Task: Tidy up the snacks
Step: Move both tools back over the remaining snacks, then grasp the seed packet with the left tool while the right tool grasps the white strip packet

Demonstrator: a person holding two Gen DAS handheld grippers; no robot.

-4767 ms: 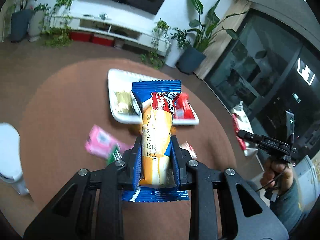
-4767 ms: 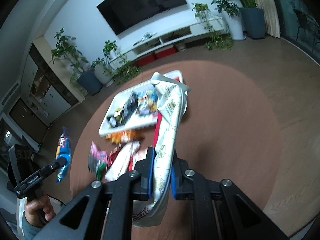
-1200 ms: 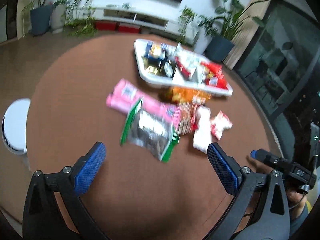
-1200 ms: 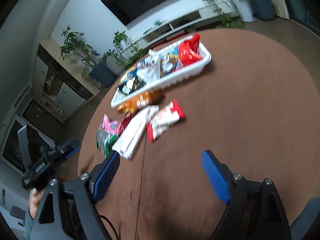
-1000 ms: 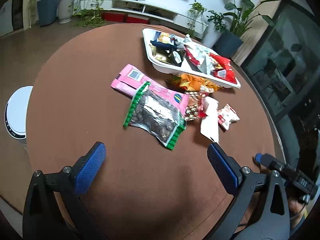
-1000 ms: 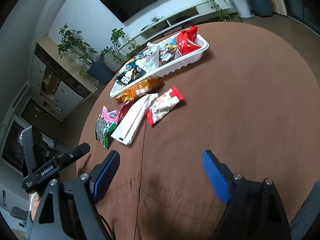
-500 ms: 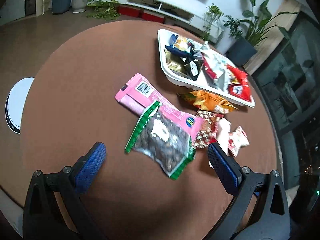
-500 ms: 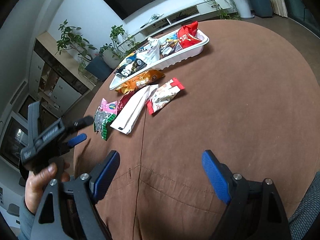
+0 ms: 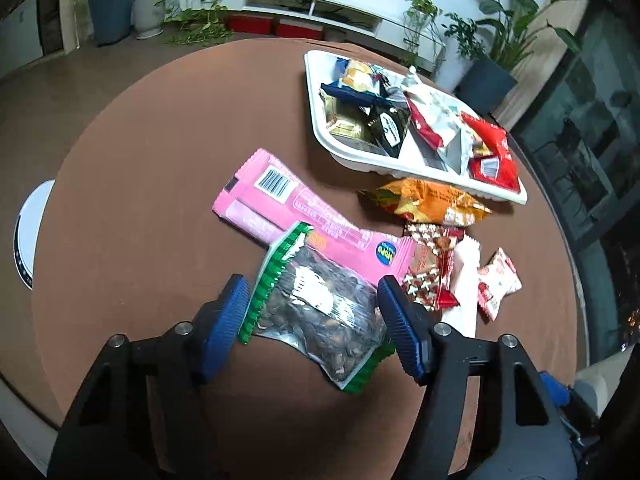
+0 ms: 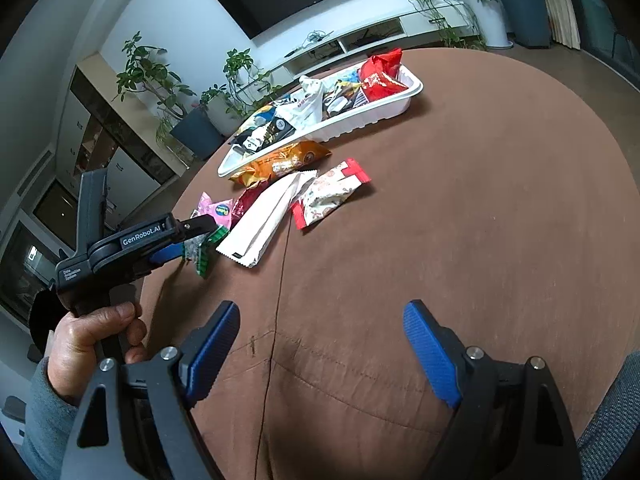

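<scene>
A green-edged clear bag of dark nuts (image 9: 316, 304) lies on the brown round table. My left gripper (image 9: 314, 292) is open with its blue pads on either side of the bag, a narrow gap showing at each side. In the right wrist view the left gripper (image 10: 188, 236) reaches over the bag (image 10: 200, 252). A white tray (image 9: 316, 120) full of snack packets stands at the far side. My right gripper (image 10: 320, 320) is open and empty above bare tablecloth, near the front edge.
Loose packets lie between bag and tray: a pink pack (image 9: 296, 208), an orange bag (image 9: 428, 200), a red patterned packet (image 9: 428, 272), a long white packet (image 10: 268, 216) and a red-and-white packet (image 10: 328, 196). A white round object (image 9: 28, 236) stands left of the table.
My left gripper has dropped toward the table and narrowed around the nut bag. My right gripper has stayed open and nearly still. Earlier both grippers held packets, which are let go.
</scene>
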